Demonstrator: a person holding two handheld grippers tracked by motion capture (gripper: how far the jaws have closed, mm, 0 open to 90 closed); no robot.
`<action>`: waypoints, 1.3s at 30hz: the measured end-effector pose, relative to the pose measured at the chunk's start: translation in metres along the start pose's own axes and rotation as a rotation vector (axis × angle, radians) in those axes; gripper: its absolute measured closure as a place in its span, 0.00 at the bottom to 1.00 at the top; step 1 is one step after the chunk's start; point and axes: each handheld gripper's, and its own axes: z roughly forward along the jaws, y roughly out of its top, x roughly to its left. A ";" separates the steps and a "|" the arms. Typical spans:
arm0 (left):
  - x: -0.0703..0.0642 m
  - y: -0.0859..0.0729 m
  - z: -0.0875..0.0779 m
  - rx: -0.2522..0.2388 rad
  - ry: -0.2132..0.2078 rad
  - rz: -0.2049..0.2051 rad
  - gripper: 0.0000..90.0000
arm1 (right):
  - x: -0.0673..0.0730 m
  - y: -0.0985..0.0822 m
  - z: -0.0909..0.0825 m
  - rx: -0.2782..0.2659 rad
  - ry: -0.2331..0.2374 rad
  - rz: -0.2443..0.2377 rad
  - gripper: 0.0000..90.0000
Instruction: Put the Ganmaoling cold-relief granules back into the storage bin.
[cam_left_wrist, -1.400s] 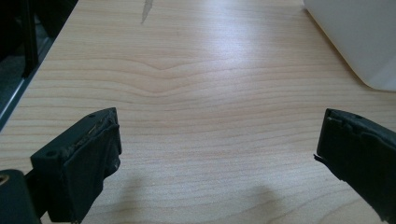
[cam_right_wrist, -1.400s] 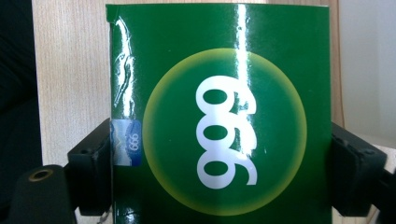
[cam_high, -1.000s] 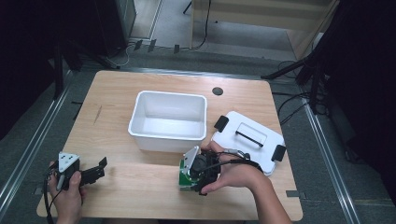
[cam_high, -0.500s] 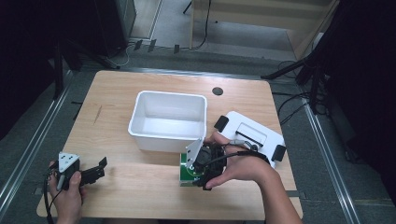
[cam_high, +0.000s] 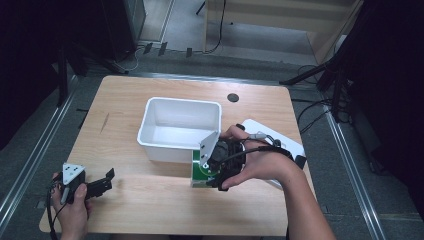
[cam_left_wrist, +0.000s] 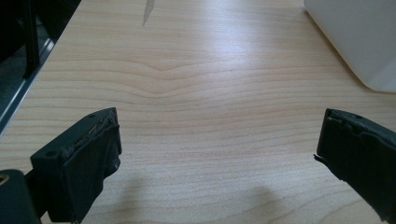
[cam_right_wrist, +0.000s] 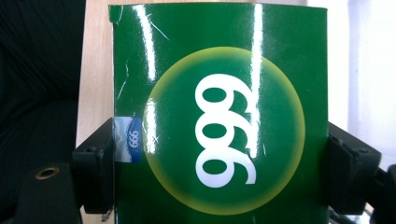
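Observation:
A green box (cam_right_wrist: 219, 116) with a yellow circle and white digits sits between the jaws of my right gripper (cam_right_wrist: 219, 172), which is shut on its two sides. From above, that box (cam_high: 200, 171) hangs just in front of the white tub (cam_high: 180, 127), under my right gripper (cam_high: 212, 170) and the person's hand. My left gripper (cam_high: 102, 184) rests near the table's front left corner. Its jaws stand wide open over bare wood in the left gripper view, with nothing between the fingers (cam_left_wrist: 84, 158).
The tub's white lid (cam_high: 280, 145) with black clips lies to the right, partly under the right forearm. A small dark round hole (cam_high: 232, 97) marks the table's far side. The tub's corner (cam_left_wrist: 359, 42) shows at the upper right of the left gripper view.
My right gripper has risen with the green box and shifted toward the tub's front wall. The left gripper has stayed where it was.

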 end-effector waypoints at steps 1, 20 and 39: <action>0.000 0.000 0.000 0.001 0.000 0.000 0.00 | -0.001 0.001 -0.002 -0.003 -0.002 0.000 0.18; 0.000 0.000 0.000 0.001 -0.002 -0.002 0.00 | -0.032 0.017 -0.029 0.023 -0.020 -0.006 0.18; 0.001 0.000 0.000 0.000 -0.002 -0.004 0.00 | -0.072 0.039 -0.035 0.086 0.008 -0.005 0.18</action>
